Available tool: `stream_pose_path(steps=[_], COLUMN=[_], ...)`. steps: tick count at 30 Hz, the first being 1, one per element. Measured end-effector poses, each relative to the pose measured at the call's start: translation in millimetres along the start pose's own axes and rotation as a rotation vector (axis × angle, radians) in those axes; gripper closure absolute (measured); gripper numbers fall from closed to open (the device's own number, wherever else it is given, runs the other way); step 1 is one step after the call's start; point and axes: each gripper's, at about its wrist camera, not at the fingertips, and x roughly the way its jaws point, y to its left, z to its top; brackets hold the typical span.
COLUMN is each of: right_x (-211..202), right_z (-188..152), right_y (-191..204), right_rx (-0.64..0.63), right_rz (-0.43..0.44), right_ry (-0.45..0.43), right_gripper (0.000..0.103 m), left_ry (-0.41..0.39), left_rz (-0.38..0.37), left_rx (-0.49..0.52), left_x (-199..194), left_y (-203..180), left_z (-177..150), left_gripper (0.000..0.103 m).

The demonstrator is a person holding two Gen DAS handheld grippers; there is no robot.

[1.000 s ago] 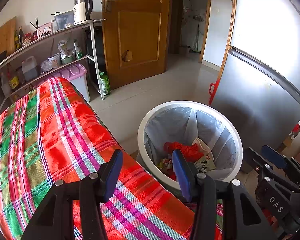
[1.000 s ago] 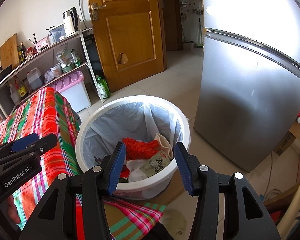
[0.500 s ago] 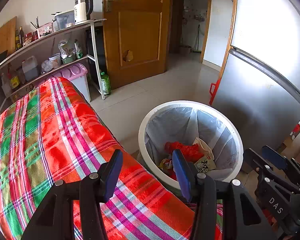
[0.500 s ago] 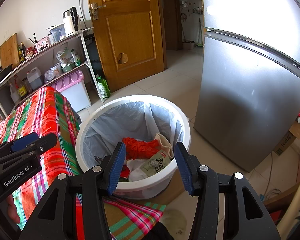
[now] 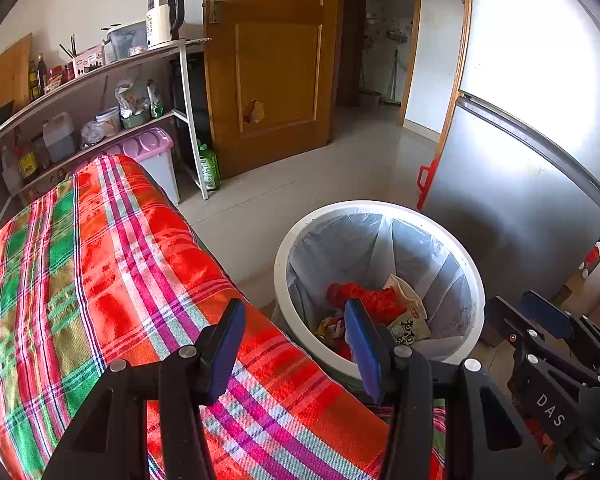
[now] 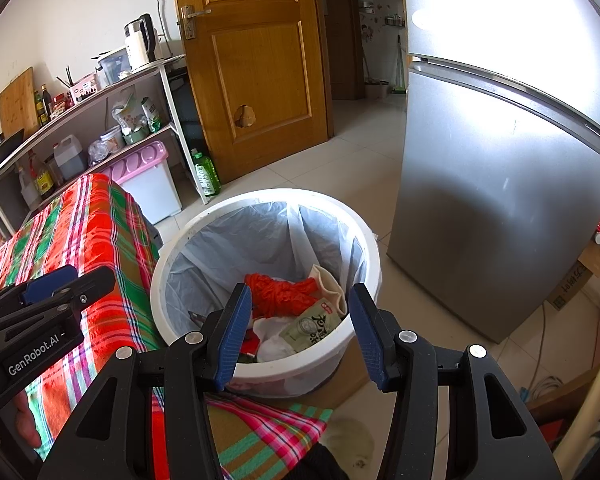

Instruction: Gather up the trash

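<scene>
Left gripper (image 5: pixel 296 344) jaws wide apart, nothing between them, held over the near end of the table, above the plaid cloth (image 5: pixel 100 280). Its blue pads (image 5: pixel 226 344) frame cloth on the left and the bin edge on the right. Right gripper (image 6: pixel 300 330) also spread wide and empty, held above the near rim of the bin (image 6: pixel 204 232). Each gripper shows in the other's view: right one at the right edge of the left wrist view, left one at the left edge of the right wrist view.

Bin is white, round, lined with a pale bag (image 6: pixel 260 236), standing on the floor just right of the table and left of the fridge (image 6: pixel 500 200). Trash is in the bin bottom: red crumpled piece (image 6: pixel 280 292), beige pouch (image 6: pixel 332 288), green-white wrapper with print (image 6: pixel 312 328), white crumpled piece (image 6: pixel 272 336). Same heap in the left wrist view, red piece (image 5: pixel 364 296) in the middle, small yellow wrapper (image 5: pixel 330 326) near it.

Far left: shelf (image 5: pixel 100 68) with a kettle (image 5: pixel 164 18), bottles, jars and bags. Pink-lid box (image 5: pixel 148 148) on the floor under the shelf, just past the far end of the table. Green bottle (image 5: pixel 209 168) on the floor beside the shelf leg. Wooden door (image 5: pixel 268 60) far centre, open doorway to its right. Cardboard box (image 6: pixel 576 280) on the floor right of the fridge.
</scene>
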Motion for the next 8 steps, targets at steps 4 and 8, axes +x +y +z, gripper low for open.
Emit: stream_pose_path(steps=[4,8], right_x=[-0.3,0.5], right_z=[-0.3,-0.5], right_y=[0.4,0.6], right_rx=[0.003,0.004], right_rz=[-0.001,-0.002], right_ry=[0.000,0.003], right_gripper=[0.051,0.051], left_ry=[0.004,0.008], left_rz=[0.003,-0.006], left_rx=[-0.002,-0.005], left_x=[1.4,1.7], left_y=[-0.6,0.4], left_z=[-0.7,-1.1], left_gripper=[0.052,0.052])
